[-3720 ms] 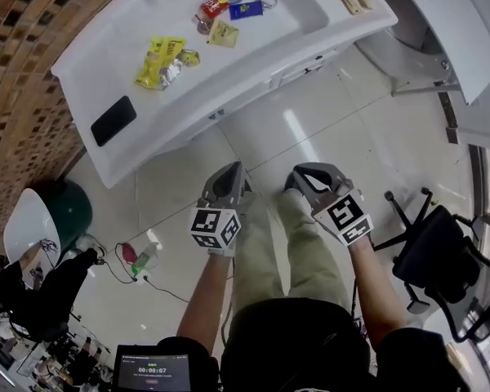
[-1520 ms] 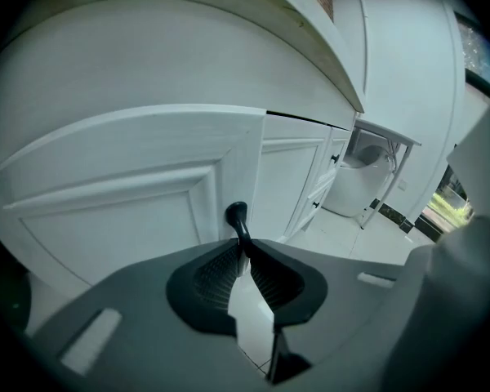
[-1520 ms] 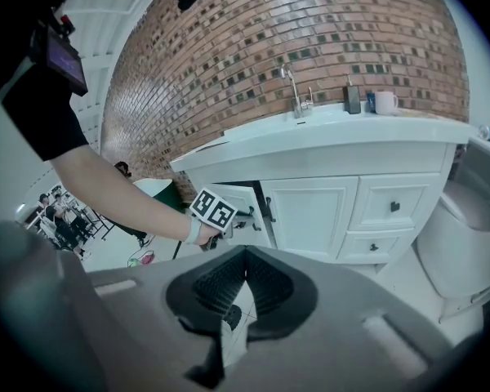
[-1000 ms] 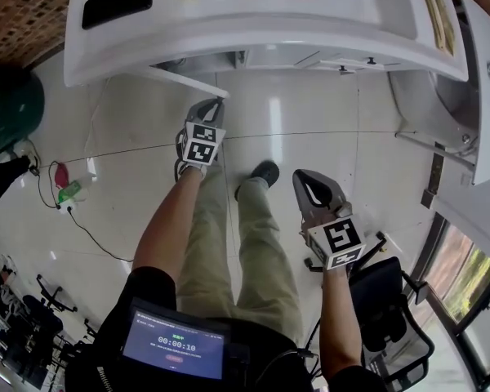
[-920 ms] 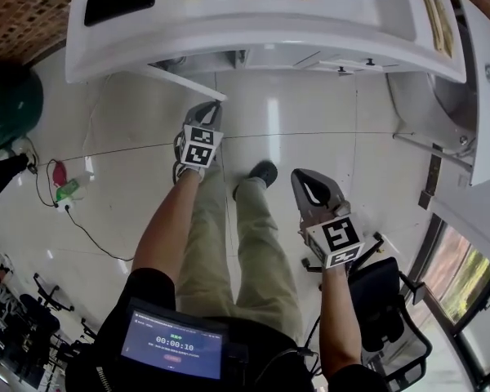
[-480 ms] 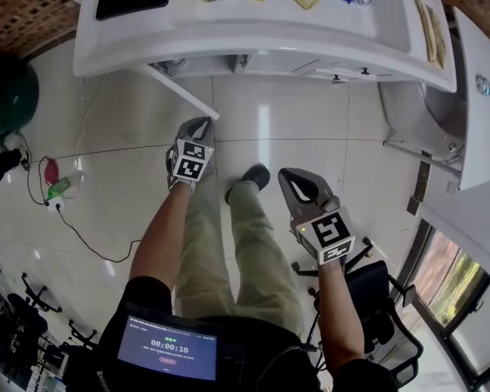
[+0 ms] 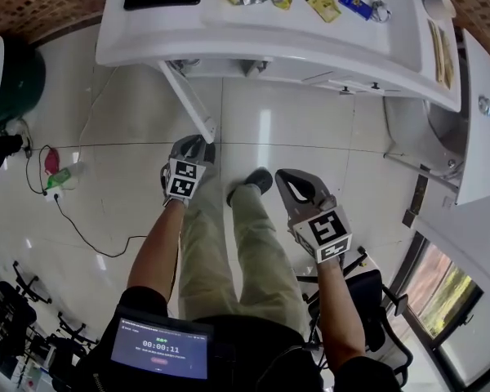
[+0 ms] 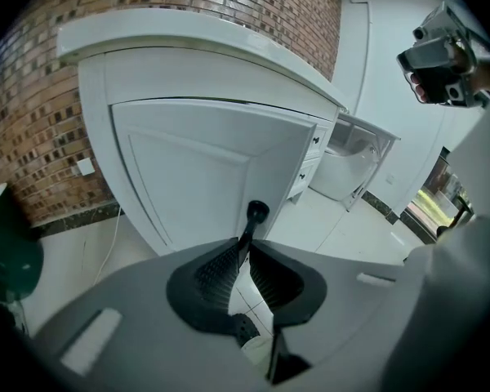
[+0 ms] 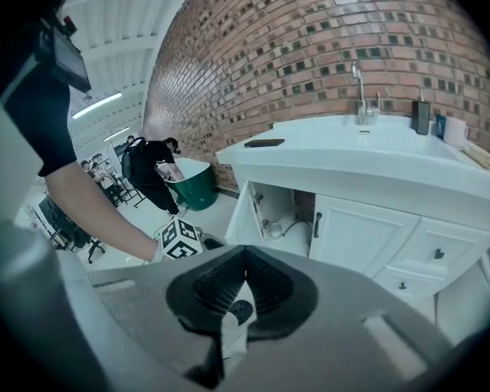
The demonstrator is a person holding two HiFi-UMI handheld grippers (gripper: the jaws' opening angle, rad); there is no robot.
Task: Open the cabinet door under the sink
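Left gripper: jaws clenched on the black knob-ended handle of the white panelled cabinet door, centre of frame.

Head view: the door stands swung out from the white sink cabinet, upper centre-left, with the left gripper at its free edge.

Right gripper: jaws together, nothing between them. It is lower right of centre, apart from the door.
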